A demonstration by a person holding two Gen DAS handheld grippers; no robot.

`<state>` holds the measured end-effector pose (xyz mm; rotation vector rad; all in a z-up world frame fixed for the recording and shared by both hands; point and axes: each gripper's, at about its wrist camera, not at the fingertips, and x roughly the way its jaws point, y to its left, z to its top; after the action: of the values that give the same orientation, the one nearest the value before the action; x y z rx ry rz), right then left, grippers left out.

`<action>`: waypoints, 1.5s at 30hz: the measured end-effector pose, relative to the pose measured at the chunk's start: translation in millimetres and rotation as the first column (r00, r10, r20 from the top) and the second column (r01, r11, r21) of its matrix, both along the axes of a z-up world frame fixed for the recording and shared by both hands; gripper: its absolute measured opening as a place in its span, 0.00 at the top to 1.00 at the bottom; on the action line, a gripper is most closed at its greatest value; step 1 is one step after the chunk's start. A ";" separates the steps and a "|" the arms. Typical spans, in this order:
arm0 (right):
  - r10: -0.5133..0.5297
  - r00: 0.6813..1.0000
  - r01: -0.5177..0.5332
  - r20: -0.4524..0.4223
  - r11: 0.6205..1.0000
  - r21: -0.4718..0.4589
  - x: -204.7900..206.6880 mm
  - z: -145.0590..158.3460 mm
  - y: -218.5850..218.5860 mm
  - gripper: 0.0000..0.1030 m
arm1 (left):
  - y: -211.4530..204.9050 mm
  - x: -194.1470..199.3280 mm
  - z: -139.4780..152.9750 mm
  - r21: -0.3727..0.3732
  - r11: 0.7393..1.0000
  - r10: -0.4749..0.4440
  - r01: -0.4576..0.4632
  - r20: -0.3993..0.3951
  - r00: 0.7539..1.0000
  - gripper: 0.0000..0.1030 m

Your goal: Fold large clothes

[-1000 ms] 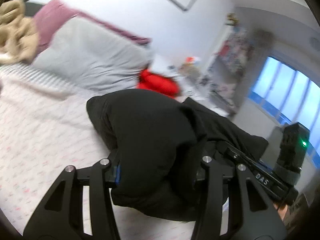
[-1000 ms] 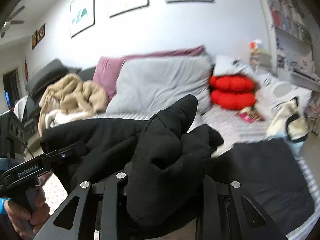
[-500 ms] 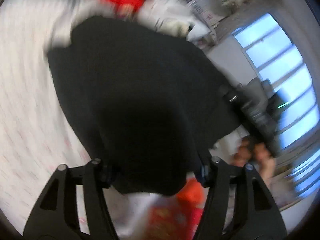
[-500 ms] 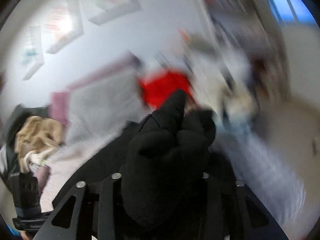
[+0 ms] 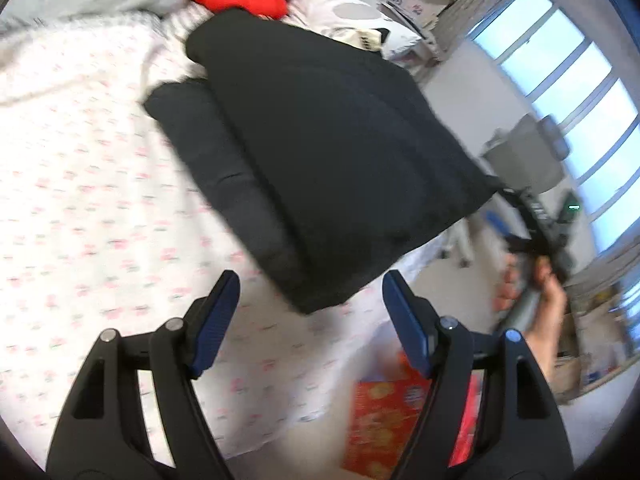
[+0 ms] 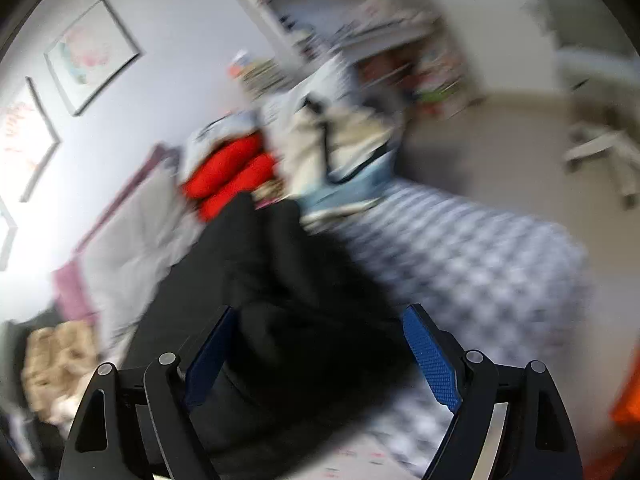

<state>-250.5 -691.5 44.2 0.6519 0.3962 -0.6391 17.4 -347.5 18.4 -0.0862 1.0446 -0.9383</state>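
Pink-flecked white bedsheet [image 5: 80, 184] carries the folded black fleece garment [image 5: 320, 152] — soft, bulky, likely floppy. Both hand-held grippers — left hand-held gripper [image 5: 311, 304], right hand-held gripper [image 6: 320, 344] — stand apart, empty; best gripped at a thick corner.

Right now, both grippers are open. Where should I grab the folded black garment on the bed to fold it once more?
Probably the near corner of the black garment, where its stacked layers overhang toward the left gripper. Come in low from the bed edge so one finger slides under all layers. The right gripper could take the matching edge on its side.
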 end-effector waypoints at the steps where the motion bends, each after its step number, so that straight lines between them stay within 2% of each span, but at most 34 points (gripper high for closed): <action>1: -0.065 0.997 0.064 -0.036 0.997 -0.039 -13.4 2.7 11.3 0.14 | 4.5 -7.2 2.5 0.020 1.000 0.009 -0.010 0.040 0.999 0.28; 2: -0.091 0.994 0.088 -0.054 0.995 -0.055 -24.0 3.1 23.3 0.14 | 6.9 -14.5 3.9 0.041 0.999 0.014 -0.018 0.079 0.997 0.28; 3: -0.080 0.996 0.077 -0.048 0.995 -0.058 -30.6 3.1 34.0 0.14 | 11.8 -28.5 8.8 0.075 0.997 0.018 -0.030 0.151 0.988 0.28; 4: -0.041 0.999 0.039 -0.025 0.997 -0.059 -39.1 2.4 51.0 0.14 | 9.5 -36.2 13.1 0.089 0.995 0.019 -0.037 0.195 0.981 0.28; 5: 0.003 1.000 -0.003 -0.006 0.998 -0.066 -46.7 1.2 72.3 0.14 | 13.6 -50.5 19.3 0.109 0.993 0.024 -0.055 0.271 0.962 0.27; 7: 0.014 1.000 -0.016 -0.021 0.994 -0.112 -55.4 -0.1 112.7 0.14 | 13.4 -68.0 28.6 0.150 0.984 0.034 -0.096 0.374 0.927 0.16; 11: 0.074 0.997 -0.078 -0.029 0.980 -0.185 -65.5 -2.0 193.2 0.14 | 29.1 -92.5 49.5 0.162 0.978 0.034 -0.129 0.490 0.871 0.12; 13: 0.076 0.996 -0.083 -0.039 0.970 -0.227 -69.9 1.1 221.8 0.14 | 39.9 -101.1 60.0 0.149 0.976 0.059 -0.161 0.526 0.848 0.02; 14: 0.071 0.997 -0.079 -0.044 0.967 -0.241 -72.0 2.7 232.1 0.14 | 47.0 -106.2 64.8 0.129 0.979 0.067 -0.160 0.533 0.843 0.00; 18: 0.088 0.993 -0.106 -0.079 0.954 -0.280 -71.3 15.8 263.9 0.11 | 67.1 -114.3 69.4 0.090 0.984 0.083 -0.157 0.548 0.832 0.00; 21: 0.054 0.989 -0.098 -0.136 0.935 -0.341 -66.7 26.9 281.1 0.08 | 69.8 -112.8 71.7 0.083 0.985 0.082 -0.150 0.538 0.839 0.00; 23: 0.034 0.988 -0.089 -0.153 0.928 -0.362 -64.5 32.3 290.1 0.00 | 75.8 -113.3 72.7 0.052 0.988 0.097 -0.145 0.523 0.847 0.00; 28: 0.069 0.979 -0.139 -0.194 0.917 -0.374 -57.8 37.2 307.9 0.00 | 79.2 -112.4 69.4 0.064 0.989 0.077 -0.130 0.528 0.846 0.00; 39: 0.029 0.972 -0.120 -0.234 0.914 -0.388 -48.4 38.0 321.7 0.00 | 79.3 -110.6 70.4 0.043 0.994 0.064 -0.097 0.489 0.870 0.00; 45: 0.017 0.971 -0.112 -0.240 0.915 -0.387 -50.2 36.0 322.5 0.00 | 76.1 -111.8 69.1 0.042 0.995 0.061 -0.094 0.498 0.865 0.00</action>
<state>-300.8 -369.0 80.2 0.1725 0.4854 -0.7100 -94.4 -271.4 87.5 0.1620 0.5847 -0.7931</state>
